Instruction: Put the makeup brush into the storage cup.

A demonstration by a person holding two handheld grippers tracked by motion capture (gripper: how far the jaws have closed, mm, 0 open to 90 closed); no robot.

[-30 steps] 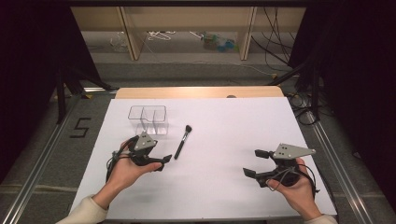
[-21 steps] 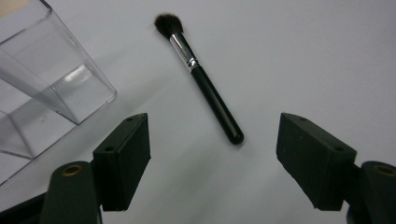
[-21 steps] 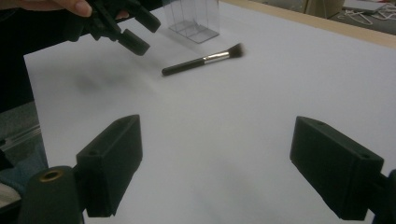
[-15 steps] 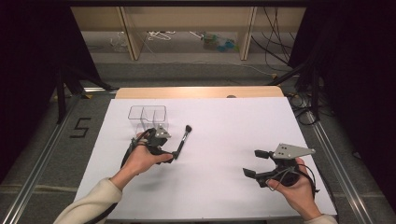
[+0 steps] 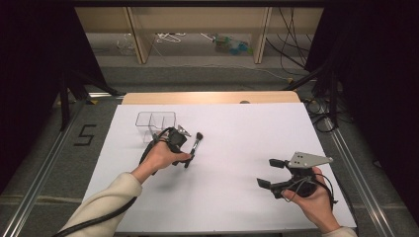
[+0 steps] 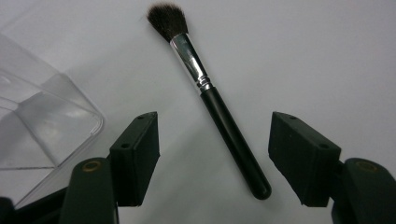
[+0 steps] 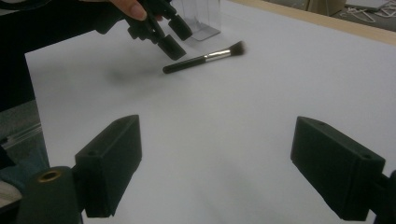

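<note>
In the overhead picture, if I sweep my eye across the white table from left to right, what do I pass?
Clear plastic box → left gripper, close above the brush handle → makeup brush → a wide stretch of bare white table → right gripper, held in the person's right hand.

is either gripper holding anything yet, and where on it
Nothing is held. The left gripper is open around the makeup brush handle, not touching it; the right gripper is open, empty.
</note>
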